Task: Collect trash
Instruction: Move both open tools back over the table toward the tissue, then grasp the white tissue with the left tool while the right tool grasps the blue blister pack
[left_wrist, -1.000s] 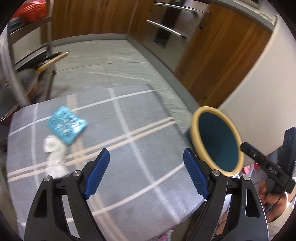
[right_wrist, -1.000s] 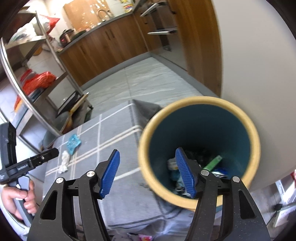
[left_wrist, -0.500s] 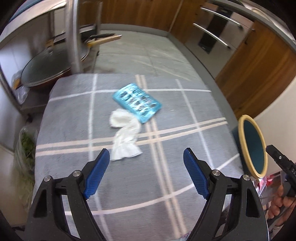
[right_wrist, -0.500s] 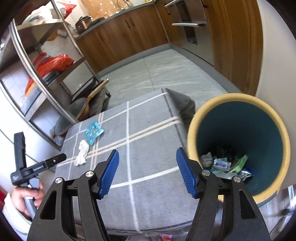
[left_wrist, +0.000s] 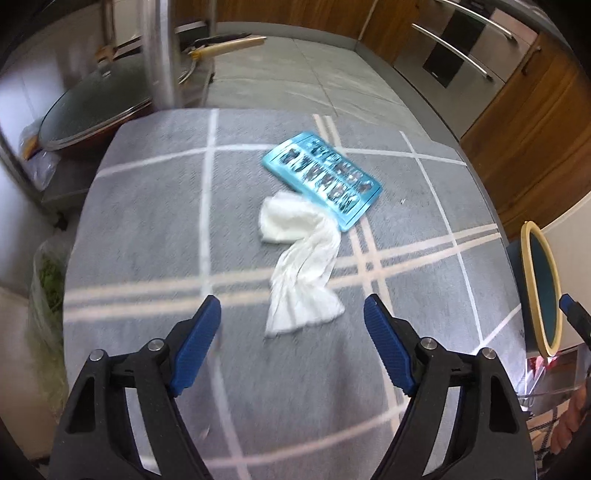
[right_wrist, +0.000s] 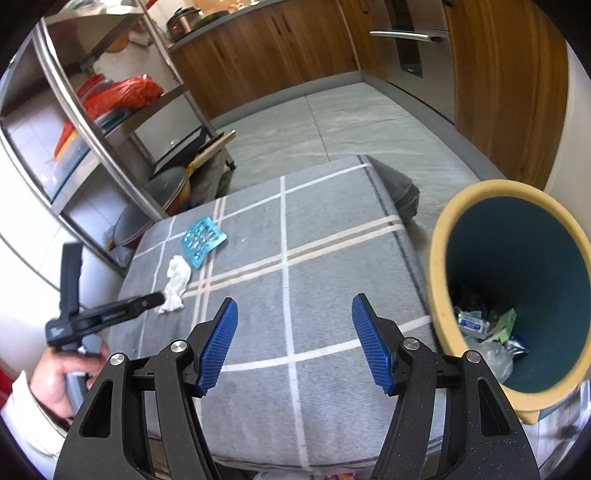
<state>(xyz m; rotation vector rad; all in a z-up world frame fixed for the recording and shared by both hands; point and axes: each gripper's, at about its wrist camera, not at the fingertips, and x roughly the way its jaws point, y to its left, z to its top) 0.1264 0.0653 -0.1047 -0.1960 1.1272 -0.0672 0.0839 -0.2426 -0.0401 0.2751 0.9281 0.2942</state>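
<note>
Glossy plastic blister tray (left_wrist: 321, 176), crumpled white tissue (left_wrist: 300, 266), matt woven grey cloth (left_wrist: 147, 229).

A low table covered by a grey woven cloth (left_wrist: 155, 229) with pale cream grid stripes carries two things, both toward its far left part in the right wrist view. A flat turquoise plastic blister tray (left_wrist: 322, 176) lies tilted across the stripes, and a crumpled white paper tissue (left_wrist: 301, 266) lies against the tray's near edge, touching it, its long tail stretching toward the camera over the double stripe.
</note>
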